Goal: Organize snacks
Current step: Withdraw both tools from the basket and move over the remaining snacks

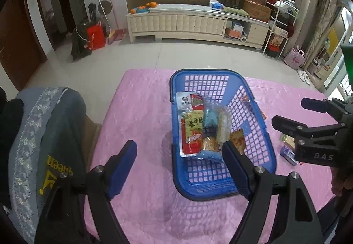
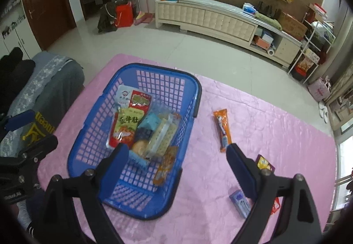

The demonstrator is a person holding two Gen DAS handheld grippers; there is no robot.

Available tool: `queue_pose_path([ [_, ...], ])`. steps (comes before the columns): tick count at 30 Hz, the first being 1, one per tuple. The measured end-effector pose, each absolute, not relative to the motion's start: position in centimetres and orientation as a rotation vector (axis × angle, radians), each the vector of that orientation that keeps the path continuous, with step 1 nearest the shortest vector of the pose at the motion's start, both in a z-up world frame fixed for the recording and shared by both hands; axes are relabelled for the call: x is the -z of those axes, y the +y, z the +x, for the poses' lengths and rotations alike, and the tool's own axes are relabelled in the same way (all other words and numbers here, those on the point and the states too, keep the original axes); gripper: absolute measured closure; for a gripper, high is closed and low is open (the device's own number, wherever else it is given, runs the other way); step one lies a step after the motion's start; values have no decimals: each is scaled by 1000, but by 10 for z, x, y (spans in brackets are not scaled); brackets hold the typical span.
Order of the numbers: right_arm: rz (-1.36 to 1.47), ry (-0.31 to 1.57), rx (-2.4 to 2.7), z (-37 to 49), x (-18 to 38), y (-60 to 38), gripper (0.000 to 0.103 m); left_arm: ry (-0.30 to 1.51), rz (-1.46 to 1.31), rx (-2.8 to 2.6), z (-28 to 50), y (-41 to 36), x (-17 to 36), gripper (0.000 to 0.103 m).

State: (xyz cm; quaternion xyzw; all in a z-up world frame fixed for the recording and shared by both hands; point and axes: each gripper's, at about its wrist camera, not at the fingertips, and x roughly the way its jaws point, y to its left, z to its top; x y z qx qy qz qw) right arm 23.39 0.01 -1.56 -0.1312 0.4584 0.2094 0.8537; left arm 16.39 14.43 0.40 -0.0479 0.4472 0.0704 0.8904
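1. Right gripper [image 2: 177, 155], released and empty, hangs over the pink-clothed counter [image 2: 209, 211].
2. Small blue rectangular snack packet [image 2: 240, 203] lies nearest, at its 5 o'clock.
3. Long orange foil snack stick [image 2: 223, 129] lies at 1 o'clock, pointing away.
4. Blue plastic lattice basket [image 2: 88, 133], part filled, sits at 11 o'clock; left gripper [image 1: 178, 153], also released, hovers there.

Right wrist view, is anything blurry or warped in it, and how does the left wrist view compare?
Right wrist view: strong fisheye bending curves the TV cabinet; dark vignette fills the corners; the blue basket and snacks stay fairly sharp. Left wrist view: same barrel distortion and vignette, soft shadows on the pink tablecloth, dim even indoor light.
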Motion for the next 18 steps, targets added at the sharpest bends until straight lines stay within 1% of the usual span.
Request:
queue_pose_path([
  [4,-261,948,-457,220,4,-17,10,914,-90,-133,155,126,-13,25],
  [6,-248,924,-459,212,-6,-35,10,912,-86,-117,154,116,-16,23],
  [10,-232,912,-453,206,-12,-59,10,904,-63,-87,158,90,-20,22],
  [18,-196,925,-393,204,-7,-122,10,929,-22,3,173,22,-9,22],
])
